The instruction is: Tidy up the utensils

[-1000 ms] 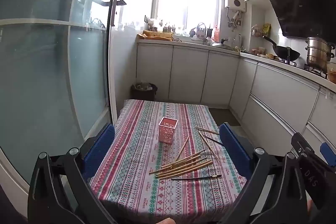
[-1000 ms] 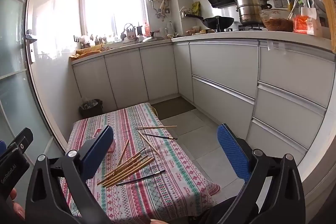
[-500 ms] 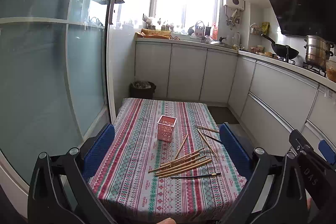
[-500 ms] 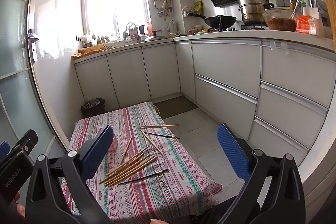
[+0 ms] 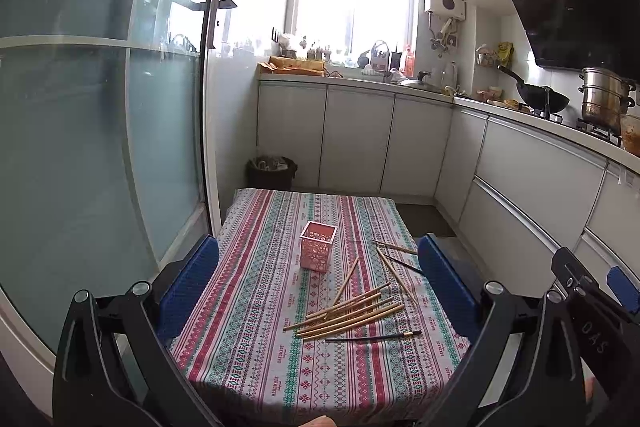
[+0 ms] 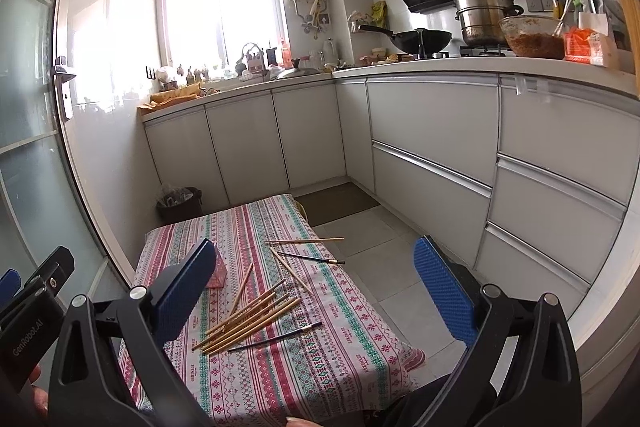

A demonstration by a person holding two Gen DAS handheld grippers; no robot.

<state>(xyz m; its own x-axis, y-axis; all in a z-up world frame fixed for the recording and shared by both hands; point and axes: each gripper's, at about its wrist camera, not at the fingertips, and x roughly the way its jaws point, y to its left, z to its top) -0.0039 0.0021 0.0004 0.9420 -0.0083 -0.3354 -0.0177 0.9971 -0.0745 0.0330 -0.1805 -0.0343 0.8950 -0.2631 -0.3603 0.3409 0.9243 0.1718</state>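
A pink perforated holder [image 5: 317, 245] stands upright mid-table on the striped cloth [image 5: 256, 307]. A pile of wooden chopsticks [image 5: 348, 313] lies to its near right, with a dark thin brush [image 5: 372, 337] in front and more loose sticks [image 5: 394, 269] further right. My left gripper [image 5: 318, 291] is open and empty, held above the near table edge. My right gripper [image 6: 316, 291] is open and empty, above the table's right side. In the right wrist view the chopsticks [image 6: 252, 319] lie between its fingers and the holder [image 6: 218, 273] is half hidden behind the left finger.
A glass sliding door [image 5: 100, 147] runs along the left of the table. White kitchen cabinets [image 6: 432, 155] line the back and right. A dark bin [image 5: 271, 173] stands beyond the table's far edge. Tiled floor [image 6: 384, 239] lies to the right of the table.
Both views have shifted slightly, with the table sitting a little further back and lower. Both grippers stay open. Nothing on the table has moved.
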